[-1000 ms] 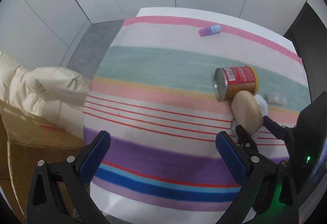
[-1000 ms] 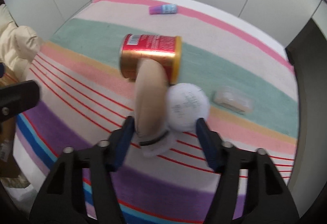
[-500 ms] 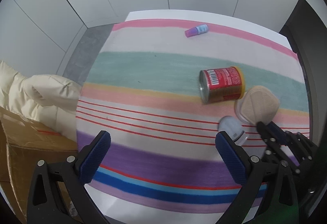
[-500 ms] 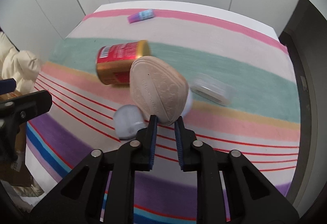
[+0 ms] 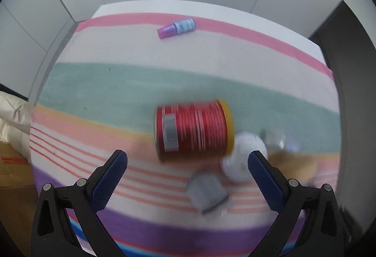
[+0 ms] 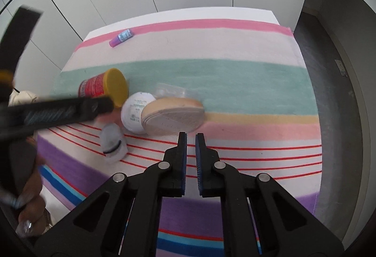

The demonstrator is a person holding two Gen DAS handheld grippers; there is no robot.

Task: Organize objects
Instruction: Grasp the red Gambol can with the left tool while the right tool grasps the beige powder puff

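The left tool (image 5: 188, 163) hangs over the striped cloth (image 5: 131, 83) on the counter with its blue pads spread wide and nothing between them. Just ahead of it lies a red can (image 5: 195, 131) on its side, yellow lid to the right in this view. A white jar (image 5: 244, 158) touches the lid end, and a small grey-capped tub (image 5: 206, 193) lies just below the can (blur hides its details). A tan insole (image 5: 298, 166) shows past the right pad, and a clear packet (image 5: 279, 140) sits beyond the jar.

The right tool (image 6: 190, 137) has its pads drawn nearly together, gripping nothing; the insole (image 6: 174, 116) lies on the cloth just ahead of its tips, leaning against the white jar (image 6: 135, 113). The can (image 6: 103, 86), tub (image 6: 112, 142) and packet (image 6: 174, 91) cluster around them. A small purple-capped bottle (image 6: 122, 37) lies well apart on the far pink stripe. The left tool crosses this view's left edge as a dark blur, with a person's fingers (image 6: 28, 217) at the lower left.
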